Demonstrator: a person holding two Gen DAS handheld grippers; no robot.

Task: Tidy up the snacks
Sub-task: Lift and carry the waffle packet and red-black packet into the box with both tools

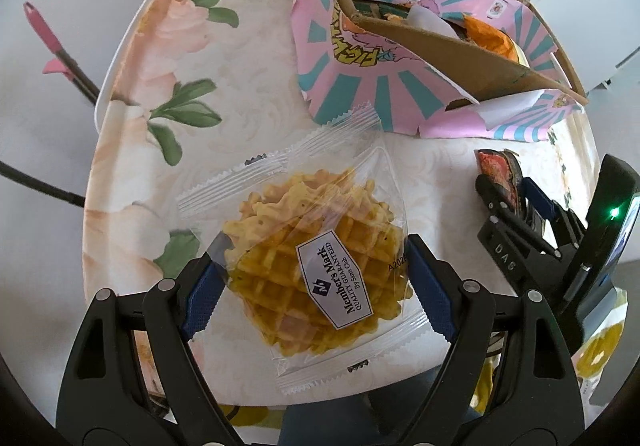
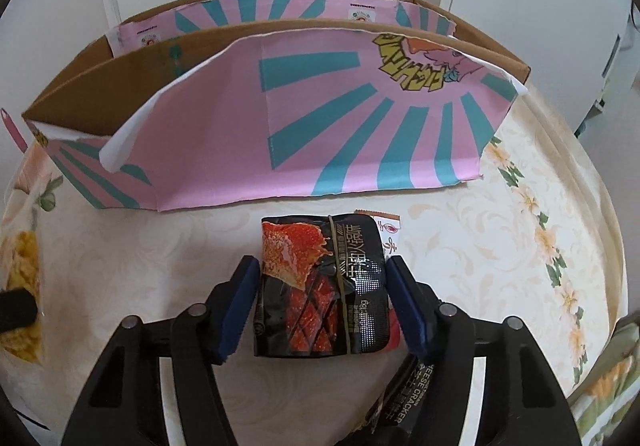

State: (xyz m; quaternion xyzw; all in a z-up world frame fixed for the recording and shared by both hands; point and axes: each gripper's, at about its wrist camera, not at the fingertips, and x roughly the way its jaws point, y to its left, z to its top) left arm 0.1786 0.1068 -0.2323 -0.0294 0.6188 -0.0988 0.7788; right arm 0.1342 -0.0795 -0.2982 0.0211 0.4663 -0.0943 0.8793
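A clear-wrapped waffle pack (image 1: 316,262) labelled Member's Mark lies on the floral table; my left gripper (image 1: 310,270) is open with its blue pads on either side of the pack. A black and red snack packet (image 2: 322,286), bound by a rubber band, lies before the pink and teal cardboard box (image 2: 320,134); my right gripper (image 2: 320,290) is open around it, and it also shows in the left wrist view (image 1: 504,198). The box (image 1: 400,58) holds orange and white packets. The waffle pack shows at the left edge of the right wrist view (image 2: 22,274).
A cheese cracker pack (image 2: 404,394) lies under my right gripper. A white packet (image 2: 386,232) peeks out behind the black packet. The round table's edge (image 1: 120,58) curves at left. A pink-tipped rod (image 1: 48,38) stands beyond the table. Doors are behind the box.
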